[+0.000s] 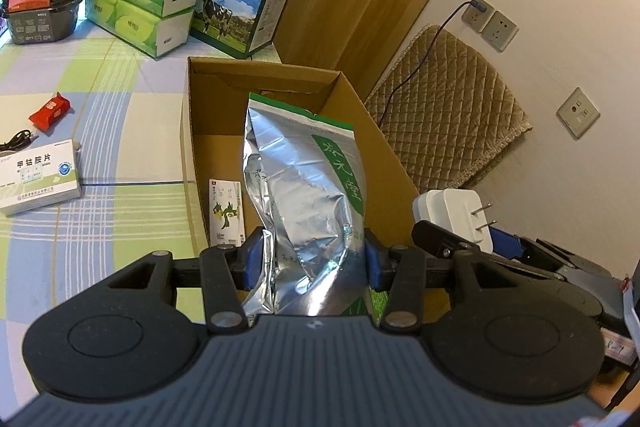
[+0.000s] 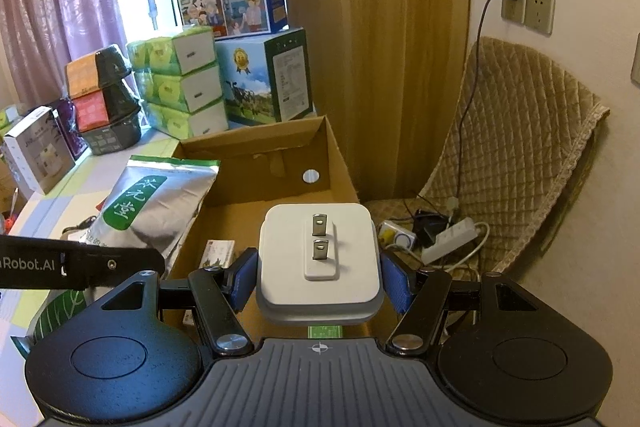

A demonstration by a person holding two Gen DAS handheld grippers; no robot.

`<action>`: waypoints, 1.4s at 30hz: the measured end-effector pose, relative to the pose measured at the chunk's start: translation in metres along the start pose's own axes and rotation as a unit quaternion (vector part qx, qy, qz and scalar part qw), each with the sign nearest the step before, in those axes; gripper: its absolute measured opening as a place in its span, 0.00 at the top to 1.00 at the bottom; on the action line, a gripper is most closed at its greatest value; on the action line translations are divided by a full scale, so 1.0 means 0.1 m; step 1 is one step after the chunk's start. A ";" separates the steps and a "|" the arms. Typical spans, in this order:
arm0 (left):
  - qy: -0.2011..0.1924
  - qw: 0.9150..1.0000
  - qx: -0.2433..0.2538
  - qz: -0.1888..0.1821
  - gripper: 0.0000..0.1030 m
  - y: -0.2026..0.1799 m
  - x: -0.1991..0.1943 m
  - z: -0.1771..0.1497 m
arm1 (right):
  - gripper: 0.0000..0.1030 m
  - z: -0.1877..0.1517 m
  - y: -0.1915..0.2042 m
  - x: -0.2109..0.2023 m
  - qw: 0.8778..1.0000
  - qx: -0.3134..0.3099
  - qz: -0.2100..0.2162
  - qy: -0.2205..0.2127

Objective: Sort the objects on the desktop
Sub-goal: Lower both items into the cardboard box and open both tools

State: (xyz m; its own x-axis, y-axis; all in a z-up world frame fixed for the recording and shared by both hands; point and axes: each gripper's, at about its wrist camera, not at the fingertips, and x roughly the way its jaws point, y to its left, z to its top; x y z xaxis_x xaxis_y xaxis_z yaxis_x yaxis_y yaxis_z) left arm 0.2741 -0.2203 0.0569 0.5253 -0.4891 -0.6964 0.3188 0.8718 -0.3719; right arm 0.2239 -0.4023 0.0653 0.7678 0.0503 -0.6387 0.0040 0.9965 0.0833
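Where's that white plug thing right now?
The white charger is held in the right tool, prongs facing forward, above the open cardboard box. The silver foil bag is on its left.

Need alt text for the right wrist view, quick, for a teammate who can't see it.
The right gripper holds a white square plug adapter, prongs forward, above an open brown cardboard box. To its left, the left gripper's black finger crosses a silver foil pouch with green label.

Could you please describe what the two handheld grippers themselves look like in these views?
Both match: the left gripper and right gripper each have a ribbed grey-blue central body flanked by two round black discs, black linkage bars with silver rivets, and blue pads on the fingertips. In the right wrist view, white "Robot.AI" lettering marks the left gripper's black side. No cables or sleeves show.
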 end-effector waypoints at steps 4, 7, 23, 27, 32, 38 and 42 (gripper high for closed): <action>0.001 1.000 -0.002 0.002 0.58 0.02 0.07 0.04 | 0.40 0.03 0.01 0.06 1.000 -0.002 -0.001 0.001; 0.001 1.000 0.000 0.002 0.58 0.03 0.10 0.05 | 0.40 0.05 0.03 0.09 1.000 -0.004 -0.002 0.002; -0.011 1.000 -0.012 0.002 0.51 0.09 0.12 0.14 | 0.40 0.08 0.06 0.17 1.000 -0.008 -0.004 0.005; -0.022 1.000 -0.008 0.006 0.51 0.11 0.04 0.16 | 0.40 0.06 0.05 0.18 1.000 -0.007 -0.005 0.006; -0.023 1.000 -0.013 0.010 0.51 0.17 -0.02 0.13 | 0.40 0.04 0.07 0.17 1.000 -0.006 0.001 0.007; -0.026 0.999 -0.028 0.015 0.51 0.28 -0.09 0.06 | 0.33 0.06 0.10 0.15 0.999 0.013 0.039 -0.004; -0.027 0.999 -0.036 0.019 0.51 0.37 -0.17 0.00 | 0.17 0.07 0.10 0.09 0.999 0.021 0.035 -0.013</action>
State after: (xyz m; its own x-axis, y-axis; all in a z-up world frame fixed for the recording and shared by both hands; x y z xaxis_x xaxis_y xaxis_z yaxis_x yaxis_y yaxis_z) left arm 0.2767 -0.1798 0.0556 0.5788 -0.4549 -0.6768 0.2421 0.8884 -0.3901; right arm 0.2354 -0.3923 0.0654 0.7837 0.1184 -0.6097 -0.0249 0.9868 0.1598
